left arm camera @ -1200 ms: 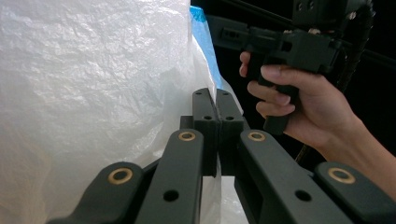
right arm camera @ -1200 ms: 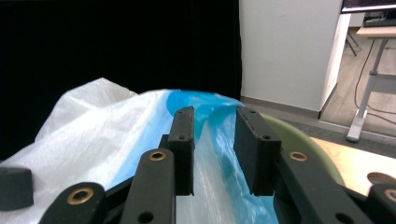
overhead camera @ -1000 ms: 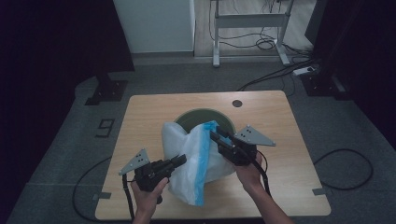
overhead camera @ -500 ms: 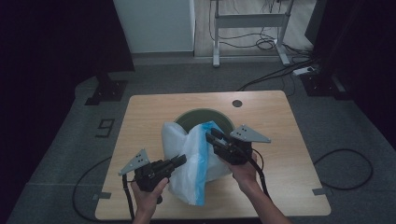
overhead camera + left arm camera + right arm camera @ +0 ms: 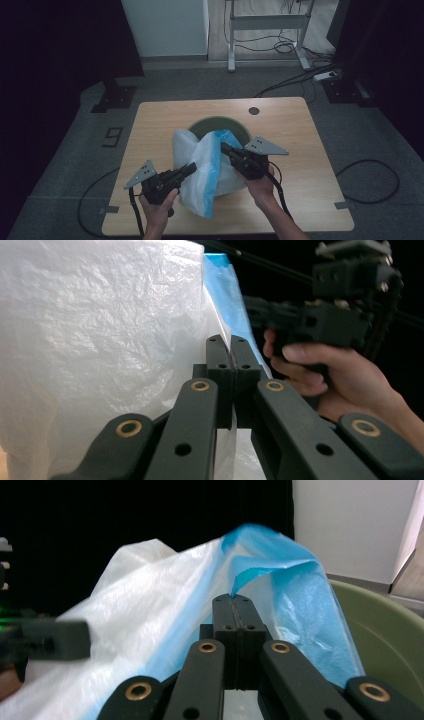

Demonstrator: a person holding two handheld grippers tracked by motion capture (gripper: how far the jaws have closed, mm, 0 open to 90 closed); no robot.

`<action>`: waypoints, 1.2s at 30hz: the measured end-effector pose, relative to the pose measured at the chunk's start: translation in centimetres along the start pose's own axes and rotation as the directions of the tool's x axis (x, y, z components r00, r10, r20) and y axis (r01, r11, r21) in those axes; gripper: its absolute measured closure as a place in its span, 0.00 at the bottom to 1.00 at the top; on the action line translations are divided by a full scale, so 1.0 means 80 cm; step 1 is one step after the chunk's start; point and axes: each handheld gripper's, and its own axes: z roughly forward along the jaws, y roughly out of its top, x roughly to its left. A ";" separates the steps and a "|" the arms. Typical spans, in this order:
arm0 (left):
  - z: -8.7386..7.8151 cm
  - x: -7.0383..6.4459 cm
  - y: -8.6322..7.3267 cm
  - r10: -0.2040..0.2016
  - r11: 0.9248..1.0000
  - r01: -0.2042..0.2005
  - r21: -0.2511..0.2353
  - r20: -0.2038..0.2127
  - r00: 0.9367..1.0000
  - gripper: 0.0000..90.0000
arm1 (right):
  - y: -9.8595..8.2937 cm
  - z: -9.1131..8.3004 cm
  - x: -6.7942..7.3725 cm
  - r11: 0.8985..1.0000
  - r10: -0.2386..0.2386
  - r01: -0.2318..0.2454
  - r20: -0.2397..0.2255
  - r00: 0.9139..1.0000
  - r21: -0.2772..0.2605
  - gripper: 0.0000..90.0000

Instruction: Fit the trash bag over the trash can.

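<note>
A white plastic bag (image 5: 196, 167) with a blue edge band (image 5: 214, 156) stands bunched over the near side of a dark green round bin (image 5: 219, 126) set into the table. My left gripper (image 5: 190, 169) is shut on the white film at the bag's near left (image 5: 231, 347). My right gripper (image 5: 224, 148) is shut on the blue band at the bag's right side (image 5: 233, 601). In the right gripper view the bag (image 5: 150, 605) rises ahead of the jaws and the bin's rim (image 5: 385, 630) shows at right. The bag's lower end hangs toward the table's front edge.
The wooden table (image 5: 295, 125) has a small round cable hole (image 5: 254, 110) at the back right. Cables (image 5: 370, 175) lie on the grey floor around it, and a metal desk frame (image 5: 265, 30) stands behind.
My right gripper has shifted slightly left and nearer with the blue band. The left gripper has held its place on the bag.
</note>
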 end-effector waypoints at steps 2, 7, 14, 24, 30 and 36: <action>-0.001 0.000 0.000 0.000 1.000 0.000 -0.012 -0.008 1.000 0.99 | 0.000 -0.002 0.001 1.000 -0.007 0.007 0.000 1.000 -0.001 0.99; -0.005 0.002 0.003 -0.020 0.998 0.018 -0.068 -0.032 0.999 0.99 | -0.003 -0.015 0.001 0.999 -0.036 0.036 0.000 0.999 -0.007 0.99; -0.004 0.013 0.007 -0.051 0.992 0.043 -0.122 -0.065 0.997 0.99 | -0.011 -0.039 -0.008 0.998 -0.064 0.065 0.034 0.997 -0.016 1.00; 0.006 0.027 0.025 -0.055 0.988 0.039 -0.152 -0.099 0.994 1.00 | -0.007 -0.066 -0.034 0.996 -0.084 0.088 0.121 0.989 -0.029 0.99; 0.011 0.035 0.053 -0.049 0.987 0.031 -0.158 -0.110 0.993 1.00 | 0.022 -0.075 -0.054 0.993 -0.093 0.104 0.184 0.979 -0.051 0.99; 0.012 0.044 0.076 -0.048 0.986 0.028 -0.166 -0.119 0.992 1.00 | 0.056 -0.078 -0.068 0.989 -0.103 0.124 0.230 0.968 -0.077 0.99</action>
